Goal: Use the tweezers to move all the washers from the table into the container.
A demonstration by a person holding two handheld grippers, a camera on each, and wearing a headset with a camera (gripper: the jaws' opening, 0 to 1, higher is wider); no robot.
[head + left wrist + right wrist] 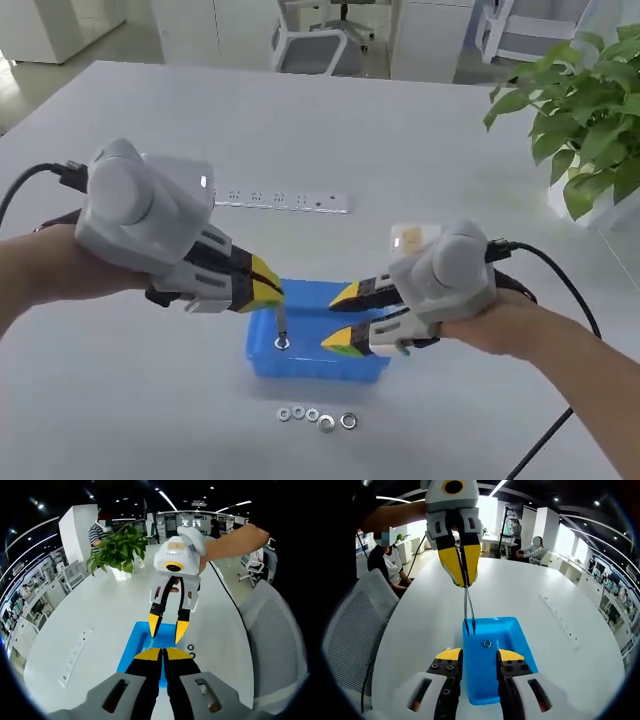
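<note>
Left gripper [262,285]: pinching tweezers [281,322]
Right gripper [332,320]: wide, empty
Container [320,366]: one washer [282,344] in
Table [150,400]: five washers [313,414] remain (near side)

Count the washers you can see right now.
6. Five washers lie in a row on the table in front of the blue container; a sixth washer lies inside it, by the tweezers. More may be hidden inside.
</note>
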